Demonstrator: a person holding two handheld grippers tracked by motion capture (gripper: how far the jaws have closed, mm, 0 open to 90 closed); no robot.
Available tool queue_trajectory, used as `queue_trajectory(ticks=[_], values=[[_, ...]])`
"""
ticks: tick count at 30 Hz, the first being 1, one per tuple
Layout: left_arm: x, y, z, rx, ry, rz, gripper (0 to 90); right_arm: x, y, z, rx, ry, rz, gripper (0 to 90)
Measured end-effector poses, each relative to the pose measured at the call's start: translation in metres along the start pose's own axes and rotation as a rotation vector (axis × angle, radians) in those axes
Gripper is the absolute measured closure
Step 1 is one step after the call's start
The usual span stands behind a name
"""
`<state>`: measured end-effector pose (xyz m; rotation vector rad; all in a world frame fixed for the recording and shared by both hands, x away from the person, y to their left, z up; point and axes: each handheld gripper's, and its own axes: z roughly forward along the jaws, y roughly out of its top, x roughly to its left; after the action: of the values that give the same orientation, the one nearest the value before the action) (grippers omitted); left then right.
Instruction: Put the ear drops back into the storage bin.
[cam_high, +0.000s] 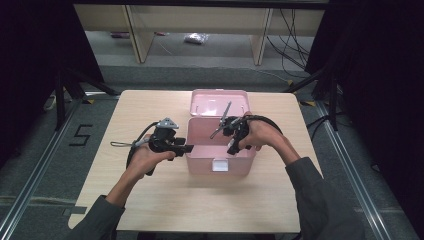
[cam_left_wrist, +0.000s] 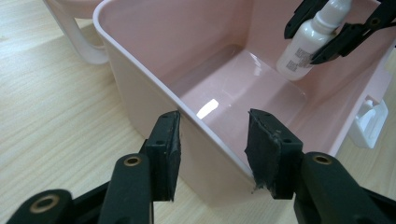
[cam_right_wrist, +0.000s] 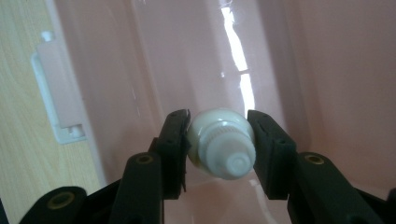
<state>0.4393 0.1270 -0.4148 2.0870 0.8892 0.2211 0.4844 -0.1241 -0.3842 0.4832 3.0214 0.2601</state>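
From above, the pink box (cam_high: 220, 152) sits mid-table with its lid (cam_high: 218, 102) thrown back, both grippers at its rim. The right gripper (cam_high: 231, 134) hangs over the open box, but the high view hides what it carries. The left gripper view gives it away: a small white bottle (cam_left_wrist: 308, 44) with a printed label, tilted, clamped between those far black jaws above the bare pink floor. The right gripper's own camera looks straight down the bottle's ribbed cap (cam_right_wrist: 223, 144), a pad pressed on either side, pink walls all round, the white latch (cam_right_wrist: 58, 95) off to one side. The left gripper (cam_left_wrist: 212, 149) stands half open, its jaws straddling the box's near wall, pads not pressing it. The lid's handle (cam_left_wrist: 86, 44) pokes in behind. The wooden table (cam_high: 150, 200) lies around the box.
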Motion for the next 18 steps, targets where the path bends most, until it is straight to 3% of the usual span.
queue_trajectory(ticks=[1, 3, 10, 11, 12, 18], values=[[-0.002, -0.001, -0.001, 0.009, 0.009, -0.021, 54.1, -0.003, -0.001, 0.005, 0.002, 0.001, -0.017, 60.4], [-0.002, -0.001, -0.001, 0.009, 0.009, -0.022, 54.1, -0.005, -0.002, 0.009, 0.0, -0.003, -0.027, 60.4], [-0.002, -0.001, -0.001, 0.01, 0.009, -0.02, 54.1, -0.005, -0.002, 0.016, 0.012, 0.007, 0.002, 60.4], [-0.002, -0.001, -0.001, 0.009, 0.01, -0.02, 54.1, -0.007, -0.002, 0.017, 0.012, 0.004, -0.024, 60.4], [-0.002, -0.001, -0.001, 0.009, 0.01, -0.02, 54.1, -0.005, -0.002, 0.018, 0.018, 0.006, 0.004, 60.4], [0.0, 0.0, 0.0, -0.002, 0.0, -0.001, 54.1, -0.006, -0.004, 0.024, 0.005, 0.019, 0.013, 60.4]])
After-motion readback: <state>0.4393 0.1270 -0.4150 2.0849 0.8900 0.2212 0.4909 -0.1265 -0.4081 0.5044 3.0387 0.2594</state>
